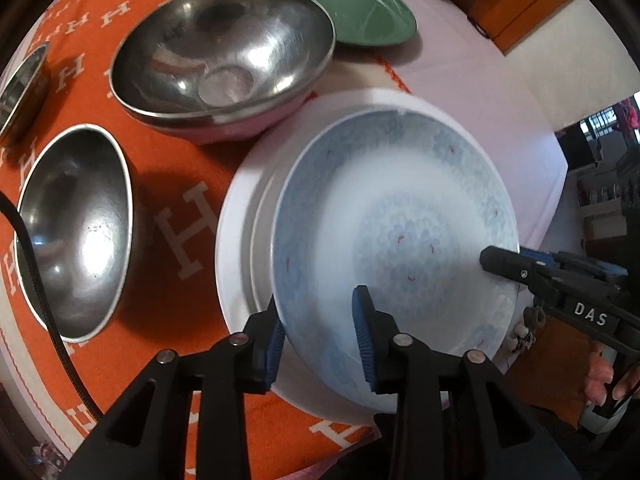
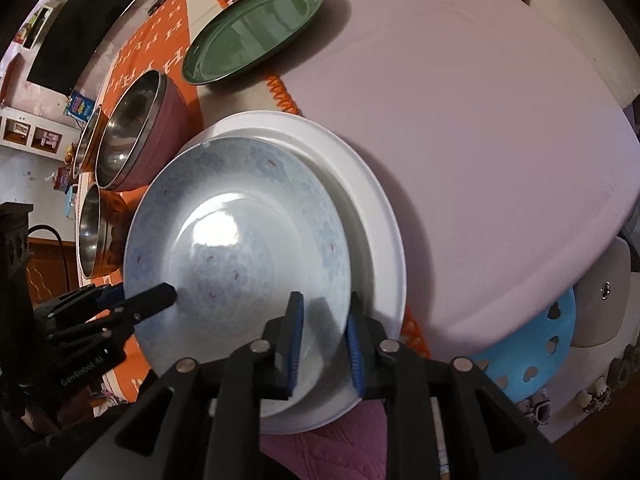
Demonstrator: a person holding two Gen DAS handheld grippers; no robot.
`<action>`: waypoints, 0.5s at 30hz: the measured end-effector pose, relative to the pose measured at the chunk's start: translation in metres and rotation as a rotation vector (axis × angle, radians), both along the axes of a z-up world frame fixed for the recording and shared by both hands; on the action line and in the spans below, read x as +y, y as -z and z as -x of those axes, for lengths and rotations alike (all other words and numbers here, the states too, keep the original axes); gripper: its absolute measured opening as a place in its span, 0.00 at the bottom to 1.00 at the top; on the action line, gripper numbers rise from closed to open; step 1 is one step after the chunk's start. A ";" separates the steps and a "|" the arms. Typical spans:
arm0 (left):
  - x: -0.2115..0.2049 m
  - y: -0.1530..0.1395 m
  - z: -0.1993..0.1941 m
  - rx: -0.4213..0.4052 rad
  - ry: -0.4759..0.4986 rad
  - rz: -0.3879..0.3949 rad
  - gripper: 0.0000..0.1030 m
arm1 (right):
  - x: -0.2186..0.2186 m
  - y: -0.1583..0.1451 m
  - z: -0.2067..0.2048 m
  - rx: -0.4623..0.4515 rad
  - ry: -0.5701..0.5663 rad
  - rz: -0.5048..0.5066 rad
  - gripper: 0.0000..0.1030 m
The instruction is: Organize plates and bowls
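Observation:
A pale blue patterned bowl (image 1: 400, 220) (image 2: 240, 220) rests on a wide white plate (image 1: 236, 240) (image 2: 380, 220), with a smaller white rim showing between them. My left gripper (image 1: 320, 340) straddles the bowl's near rim, one blue pad outside and one inside with a gap, so it is open. My right gripper (image 2: 324, 340) straddles the opposite rim the same way, open, its inner pad off the wall. Each gripper shows in the other's view as a black finger (image 1: 504, 264) (image 2: 160, 298) over the bowl's edge.
A steel bowl nested in a pink bowl (image 1: 224, 52) stands just behind the plate. Two more steel bowls (image 1: 76, 232) (image 1: 20, 88) sit left on the orange H-patterned cloth (image 1: 180, 280). Further back lies a green plate (image 1: 360, 12) (image 2: 256, 32). A blue stool (image 2: 532, 352) stands beside the table.

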State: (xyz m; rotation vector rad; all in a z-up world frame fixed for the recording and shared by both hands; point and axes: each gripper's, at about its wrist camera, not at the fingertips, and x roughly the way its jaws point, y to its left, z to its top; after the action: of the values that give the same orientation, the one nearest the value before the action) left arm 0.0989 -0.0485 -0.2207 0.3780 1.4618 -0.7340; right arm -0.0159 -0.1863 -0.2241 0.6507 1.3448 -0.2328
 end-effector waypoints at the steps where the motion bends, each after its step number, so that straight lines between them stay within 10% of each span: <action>1: 0.000 0.001 0.001 0.003 0.009 -0.007 0.33 | 0.002 0.000 -0.001 0.002 -0.005 0.005 0.26; 15: 0.022 -0.041 0.019 -0.122 0.182 0.144 0.58 | 0.016 -0.017 0.029 -0.076 0.240 0.056 0.37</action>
State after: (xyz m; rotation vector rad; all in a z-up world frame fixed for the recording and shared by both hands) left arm 0.0800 -0.0262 -0.1798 0.4411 1.2625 -0.9409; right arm -0.0445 -0.1700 -0.2070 0.7666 1.1831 -0.4333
